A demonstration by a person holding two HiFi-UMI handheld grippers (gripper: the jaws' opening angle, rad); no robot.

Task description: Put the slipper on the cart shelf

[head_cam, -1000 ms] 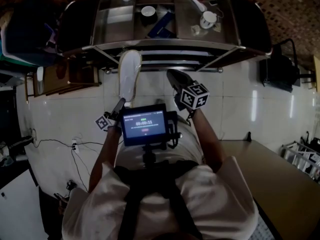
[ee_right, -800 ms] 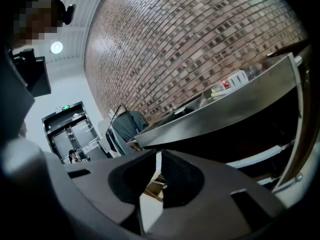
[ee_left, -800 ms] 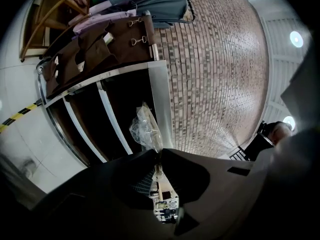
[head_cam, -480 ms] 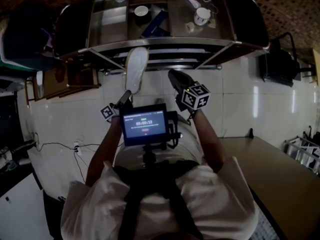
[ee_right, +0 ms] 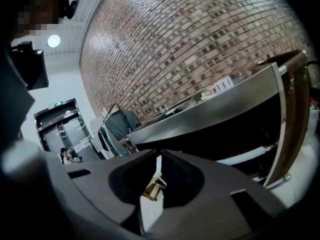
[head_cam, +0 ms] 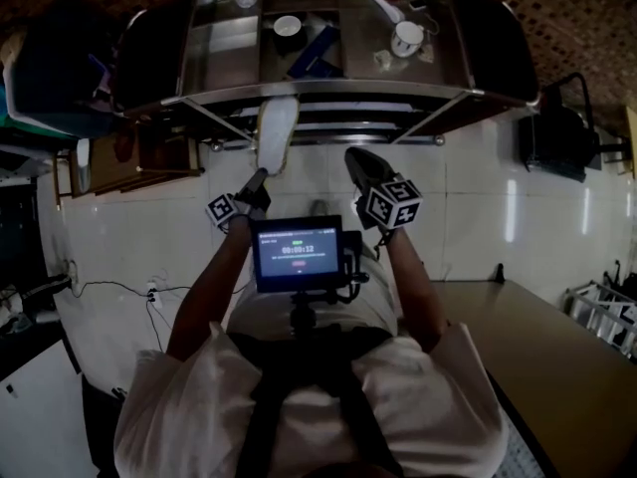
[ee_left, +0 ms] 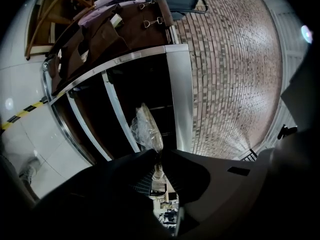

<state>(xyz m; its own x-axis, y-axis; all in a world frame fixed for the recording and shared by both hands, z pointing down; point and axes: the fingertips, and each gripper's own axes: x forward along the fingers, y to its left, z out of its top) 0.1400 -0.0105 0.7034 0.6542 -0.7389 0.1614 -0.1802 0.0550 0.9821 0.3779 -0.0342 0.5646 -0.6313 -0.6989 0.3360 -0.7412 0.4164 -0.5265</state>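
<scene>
- Slipper [head_cam: 277, 132], pale and sealed in clear wrapping, is being held out above the white tiled floor [head_cam: 129, 227] at the front edge of the steel cart [head_cam: 328, 90]. Its far end is being pointed toward the lower shelves, and it is not yet being rested on any of them.
- It is being gripped at its near end by the left gripper [head_cam: 261, 179], whose jaws are being pressed narrow, almost together. In the left gripper view the wrapped slipper [ee_left: 146, 126] is being shown rising just past the pinched tips, with the cart's dark shelf openings behind.
- The right gripper [head_cam: 353, 157] is being held just beside it, jaws closed together with nothing between them.
- The top shelf is being occupied by a cup [head_cam: 289, 26], a mug [head_cam: 406, 36] and other small items, so a lower shelf is being judged the likelier spot.
- A slip is being judged the main risk. The grip is being made at one end only and on slick wrapping, so the slipper could slide or swing loose, or the film alone could be pulled away.
- A snag is also being considered: if the far end is caught on a shelf rail [head_cam: 338, 125], the slipper could be levered out of the jaws.
- If it is let go too near the edge, it could be tipped off onto the floor.
</scene>
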